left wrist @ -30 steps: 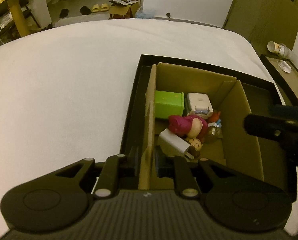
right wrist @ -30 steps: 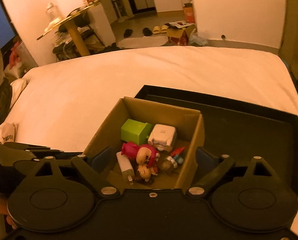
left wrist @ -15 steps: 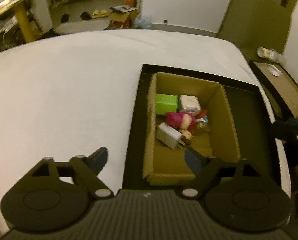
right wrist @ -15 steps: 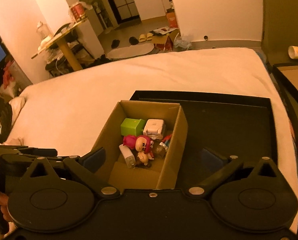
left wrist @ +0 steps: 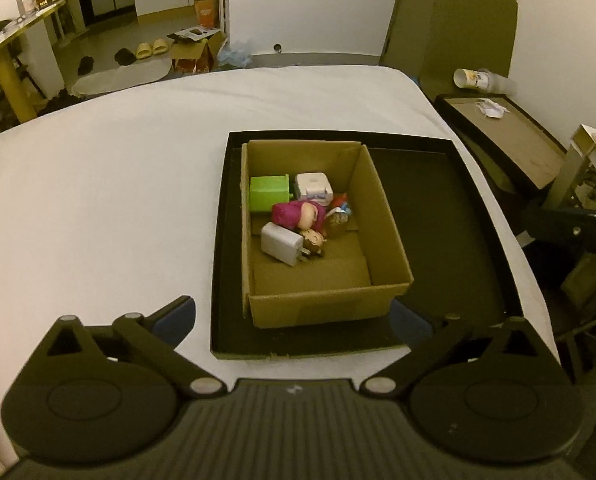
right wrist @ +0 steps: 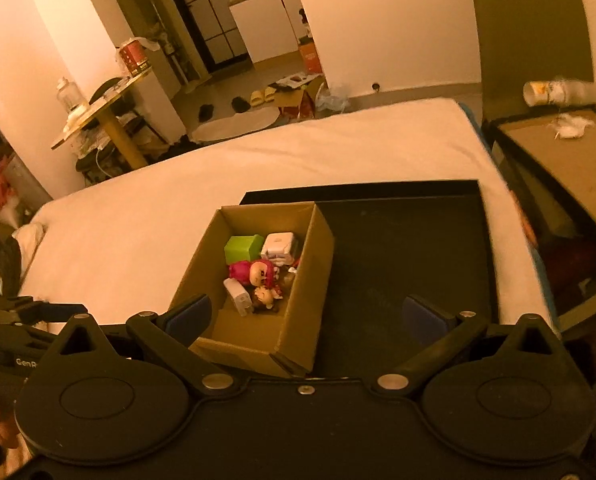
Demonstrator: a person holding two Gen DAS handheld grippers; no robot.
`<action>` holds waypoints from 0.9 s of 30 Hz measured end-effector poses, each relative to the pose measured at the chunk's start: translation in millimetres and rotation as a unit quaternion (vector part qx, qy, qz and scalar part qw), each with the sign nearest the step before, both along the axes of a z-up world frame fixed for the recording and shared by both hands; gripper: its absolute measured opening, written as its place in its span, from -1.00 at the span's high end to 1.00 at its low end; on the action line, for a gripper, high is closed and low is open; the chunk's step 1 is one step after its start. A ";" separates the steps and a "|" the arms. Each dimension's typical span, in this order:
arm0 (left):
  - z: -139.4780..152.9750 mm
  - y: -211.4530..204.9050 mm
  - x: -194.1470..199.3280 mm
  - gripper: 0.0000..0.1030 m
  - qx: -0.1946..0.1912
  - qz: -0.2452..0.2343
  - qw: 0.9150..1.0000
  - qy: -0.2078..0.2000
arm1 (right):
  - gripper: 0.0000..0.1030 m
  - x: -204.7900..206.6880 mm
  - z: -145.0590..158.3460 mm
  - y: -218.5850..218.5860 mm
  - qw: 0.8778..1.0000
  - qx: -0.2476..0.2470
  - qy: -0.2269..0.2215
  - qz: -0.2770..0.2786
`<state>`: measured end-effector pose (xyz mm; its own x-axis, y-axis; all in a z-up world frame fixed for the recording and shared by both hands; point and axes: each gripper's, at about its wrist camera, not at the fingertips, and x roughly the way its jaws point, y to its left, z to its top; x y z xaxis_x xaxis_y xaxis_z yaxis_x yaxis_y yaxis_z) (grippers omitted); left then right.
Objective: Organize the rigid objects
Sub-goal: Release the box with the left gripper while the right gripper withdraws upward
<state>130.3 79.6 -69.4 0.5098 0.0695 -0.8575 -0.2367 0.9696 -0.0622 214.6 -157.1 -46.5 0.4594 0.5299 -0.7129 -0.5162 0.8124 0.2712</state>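
left gripper [left wrist: 294,312]: jaws just been spreading, gripping nothing
right gripper [right wrist: 305,314]: spread, gripping nothing
cardboard box [left wrist: 317,304]: sitting in black tray [left wrist: 437,208], corralling toys and chargers

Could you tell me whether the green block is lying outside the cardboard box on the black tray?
No, the green block sits inside the cardboard box, beside a white cube, and the box itself stands in the black tray.

Dim, warm indoor light; fisheye bends edges, right view orange-tinted.
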 end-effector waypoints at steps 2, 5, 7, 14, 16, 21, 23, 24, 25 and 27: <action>3.4 -4.5 -4.3 -0.99 0.001 -0.003 1.000 -0.004 | -1.00 -4.8 3.0 -5.4 1.000 0.007 0.002 0.002; 12.4 -9.6 -12.6 -0.99 0.002 0.001 1.000 -0.018 | -1.00 -14.1 9.2 -13.1 1.000 0.008 -0.005 0.002; 19.3 -13.1 -17.0 -1.00 0.008 -0.001 1.000 -0.027 | -1.00 -17.6 13.3 -17.3 1.000 0.012 -0.008 0.000; 41.8 -18.3 -31.4 -1.00 0.020 -0.005 0.999 -0.048 | -1.00 -32.7 24.3 -31.7 1.000 0.015 -0.026 -0.009; 48.6 -20.9 -37.5 -1.00 0.022 -0.012 0.998 -0.054 | -1.00 -38.4 27.7 -35.3 0.999 0.016 -0.031 -0.009; 60.5 -23.8 -51.5 -1.00 0.016 -0.007 0.997 -0.072 | -1.00 -53.2 37.7 -43.2 0.999 0.021 -0.041 -0.010; 63.3 -26.5 -56.7 -1.00 0.019 -0.008 0.997 -0.076 | -1.00 -57.4 41.6 -46.0 0.999 0.024 -0.045 -0.011; 65.2 -28.2 -59.1 -1.00 0.021 -0.010 0.997 -0.079 | -1.00 -60.1 43.8 -47.4 0.998 0.026 -0.048 -0.010; 67.0 -29.8 -61.3 -1.00 0.023 -0.012 0.996 -0.082 | -1.00 -62.2 45.3 -48.2 0.998 0.027 -0.049 -0.010; 71.1 -33.2 -67.2 -1.00 0.020 -0.014 0.996 -0.088 | -1.00 -66.5 48.1 -51.2 0.998 0.031 -0.052 -0.009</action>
